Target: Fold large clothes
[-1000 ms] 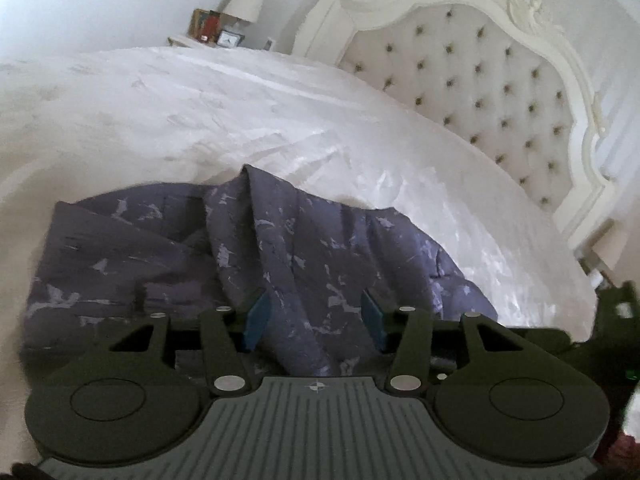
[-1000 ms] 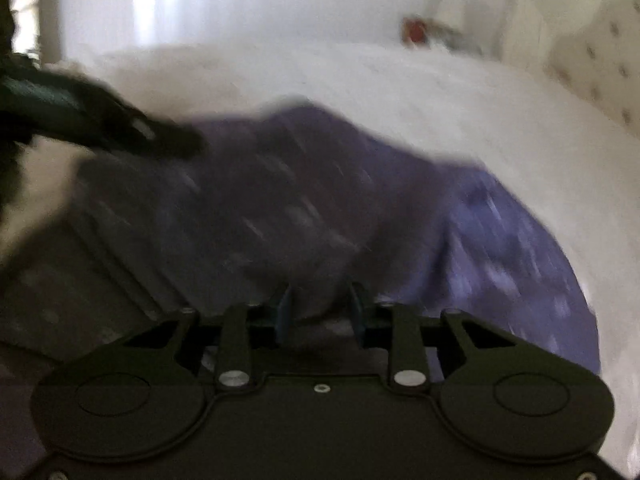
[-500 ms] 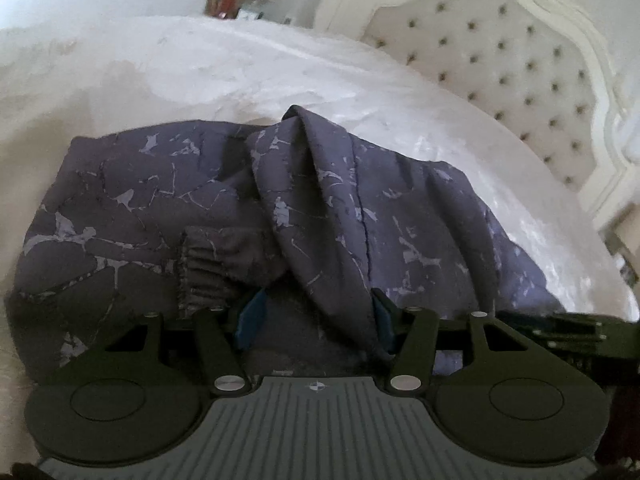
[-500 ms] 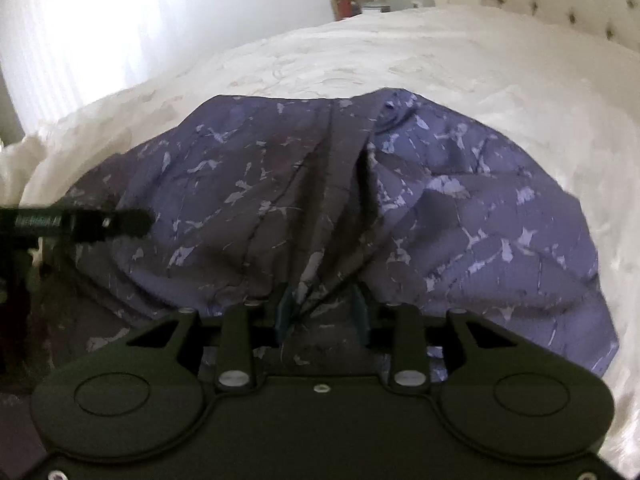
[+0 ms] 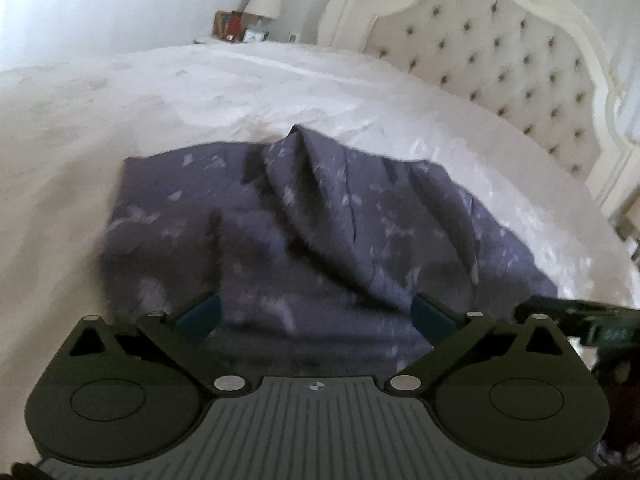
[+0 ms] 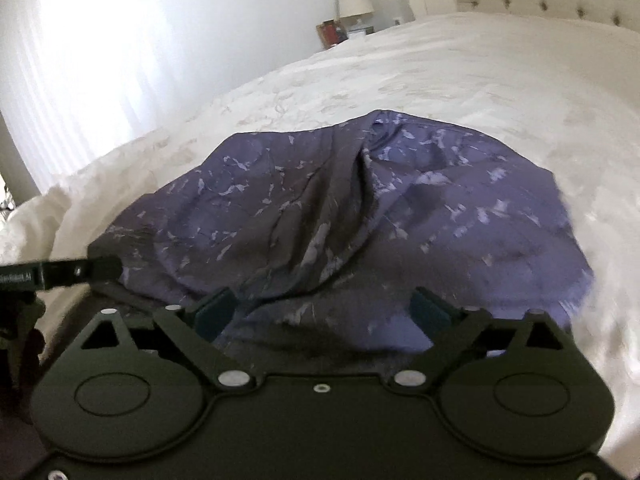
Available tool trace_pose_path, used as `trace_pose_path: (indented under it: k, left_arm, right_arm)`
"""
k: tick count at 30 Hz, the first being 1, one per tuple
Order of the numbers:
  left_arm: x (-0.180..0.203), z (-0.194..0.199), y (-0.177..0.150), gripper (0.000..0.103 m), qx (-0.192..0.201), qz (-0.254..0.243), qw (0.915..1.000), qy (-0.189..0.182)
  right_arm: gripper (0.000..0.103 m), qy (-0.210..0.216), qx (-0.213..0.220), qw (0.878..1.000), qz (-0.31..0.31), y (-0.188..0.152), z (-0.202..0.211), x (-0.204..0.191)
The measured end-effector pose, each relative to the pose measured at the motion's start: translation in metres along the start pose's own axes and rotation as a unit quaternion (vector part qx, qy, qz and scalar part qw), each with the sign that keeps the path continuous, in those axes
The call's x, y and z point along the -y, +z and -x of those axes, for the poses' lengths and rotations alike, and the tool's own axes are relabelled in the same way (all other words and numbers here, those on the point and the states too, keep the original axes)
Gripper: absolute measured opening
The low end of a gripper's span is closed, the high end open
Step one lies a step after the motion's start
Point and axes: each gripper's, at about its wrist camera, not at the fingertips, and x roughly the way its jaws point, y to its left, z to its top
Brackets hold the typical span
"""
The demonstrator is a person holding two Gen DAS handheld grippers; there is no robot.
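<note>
Left wrist view shows the left tool (image 5: 316, 316) spread wide, gripping nothing; the right tool (image 6: 324, 312) likewise. Purple garment (image 6: 360, 216) lies bunched on the bed (image 6: 480, 80) near its side edge. Next move: regrasp an edge, judging the fold unfinished

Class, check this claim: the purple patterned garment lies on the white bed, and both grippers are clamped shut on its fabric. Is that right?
Not quite. The purple patterned garment does lie on the white bed, but both grippers are open: the left gripper in the left wrist view and the right gripper in the right wrist view have fingers spread wide.
</note>
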Motion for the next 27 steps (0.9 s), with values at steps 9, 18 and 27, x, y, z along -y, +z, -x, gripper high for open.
trace_pose_path:
  k: [9, 18, 27]
  left_arm:
    - [-0.009, 0.055, -0.035, 0.103, -0.025, 0.006, 0.9995, 0.018]
    - [-0.032, 0.098, -0.076, 0.103, -0.072, 0.028, 0.9964, 0.036]
    - [-0.043, 0.111, -0.11, 0.103, -0.132, 0.039, 0.9899, 0.032]
  right_arm:
    - [0.102, -0.029, -0.009, 0.999, -0.034, -0.032, 0.064, 0.005]
    - [0.102, -0.057, -0.054, 0.992, -0.097, -0.073, 0.12, 0.027]
    - [0.102, -0.06, -0.142, 0.967, -0.203, -0.111, 0.137, 0.059]
